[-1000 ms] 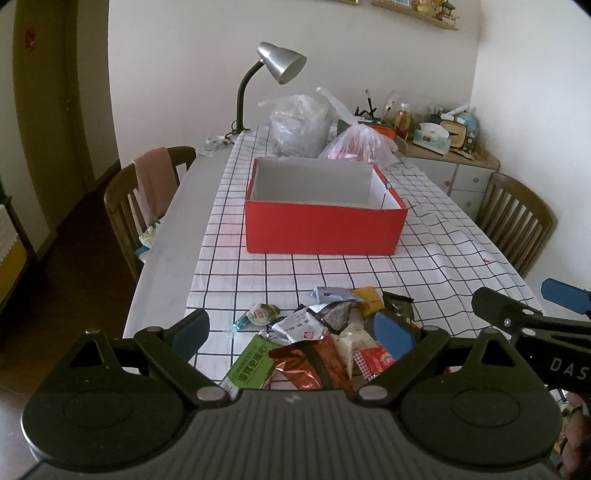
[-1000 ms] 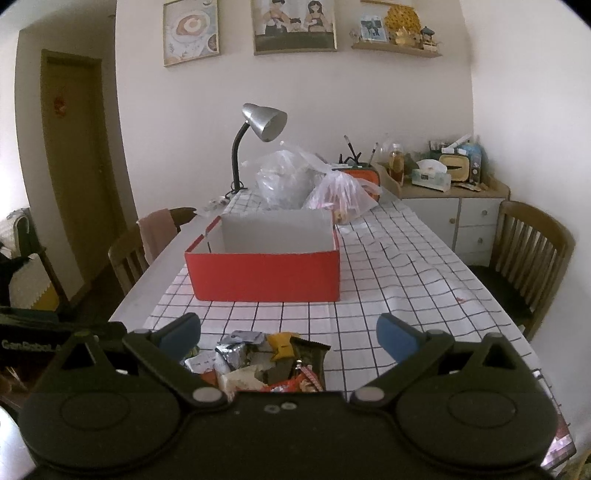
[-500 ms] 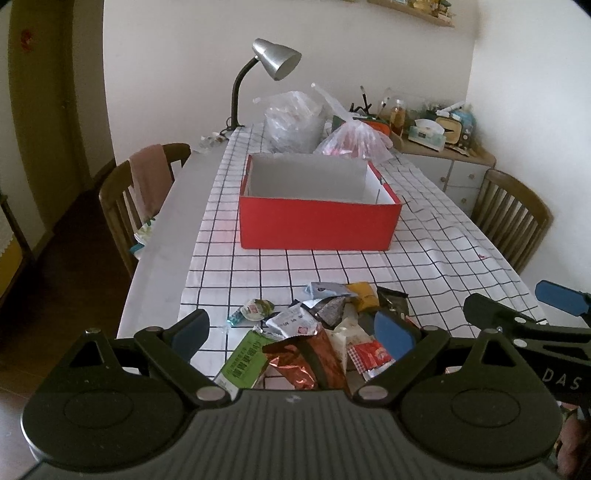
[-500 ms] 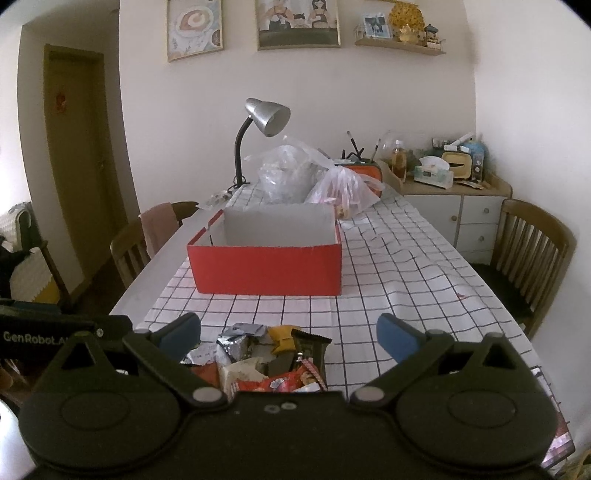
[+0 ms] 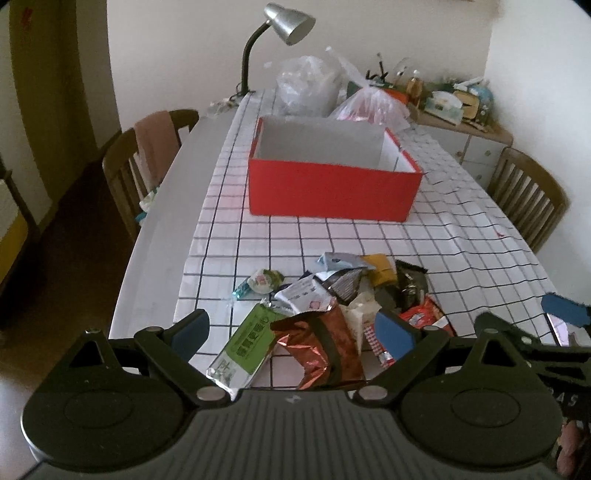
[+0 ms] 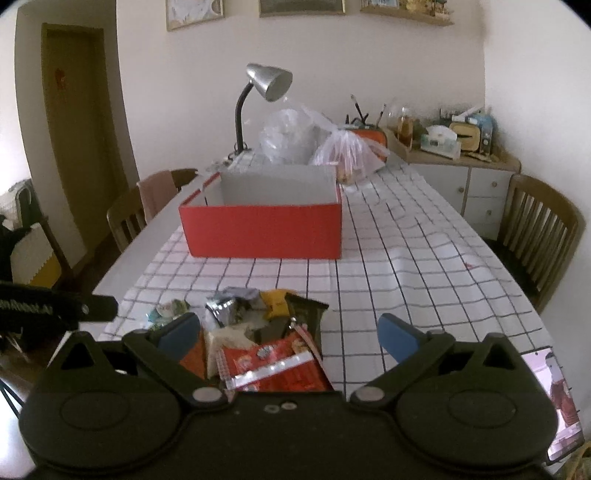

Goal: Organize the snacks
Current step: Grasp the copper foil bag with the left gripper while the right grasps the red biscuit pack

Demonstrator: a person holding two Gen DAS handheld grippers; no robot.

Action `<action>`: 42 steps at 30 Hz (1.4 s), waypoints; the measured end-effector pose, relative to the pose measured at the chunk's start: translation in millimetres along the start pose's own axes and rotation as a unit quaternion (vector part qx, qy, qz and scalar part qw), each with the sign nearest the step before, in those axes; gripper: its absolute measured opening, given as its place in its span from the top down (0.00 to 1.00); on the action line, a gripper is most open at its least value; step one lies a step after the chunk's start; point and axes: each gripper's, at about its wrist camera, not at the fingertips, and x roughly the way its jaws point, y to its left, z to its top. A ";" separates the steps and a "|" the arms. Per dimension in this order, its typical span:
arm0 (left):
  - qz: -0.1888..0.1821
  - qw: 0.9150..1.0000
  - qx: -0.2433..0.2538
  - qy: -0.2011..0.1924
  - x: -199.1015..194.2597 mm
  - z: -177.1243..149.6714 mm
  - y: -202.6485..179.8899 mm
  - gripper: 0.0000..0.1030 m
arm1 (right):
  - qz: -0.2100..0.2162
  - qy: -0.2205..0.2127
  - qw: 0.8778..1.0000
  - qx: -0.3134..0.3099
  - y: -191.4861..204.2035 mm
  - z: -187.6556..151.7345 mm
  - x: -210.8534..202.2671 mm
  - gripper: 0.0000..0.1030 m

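Note:
A heap of snack packets [image 5: 343,295] lies on the checked tablecloth near the table's front edge; it also shows in the right wrist view [image 6: 258,332]. It includes a green packet [image 5: 247,343], a copper foil bag [image 5: 321,347] and a red packet [image 6: 273,365]. An open red box [image 5: 332,173] with a grey inside stands farther back, also in the right wrist view [image 6: 264,225]. My left gripper [image 5: 291,332] is open above the heap's near side. My right gripper [image 6: 288,332] is open, empty, over the heap.
A silver desk lamp [image 5: 284,33] and clear plastic bags [image 5: 314,85] stand behind the box. Wooden chairs stand left [image 5: 147,166] and right [image 5: 528,199]. A phone [image 6: 557,402] lies at the right table edge. A cluttered sideboard [image 6: 454,155] is at the back right.
Both grippers have moved forward and tilted down toward the snack heap, which now looks larger and closer. Both stay open.

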 end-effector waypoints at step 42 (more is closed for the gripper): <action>-0.005 0.971 -0.056 0.233 151.6 -8.4 -19.7 0.35 | 0.015 0.121 0.975 -0.184 32.0 -48.4 121.2 0.01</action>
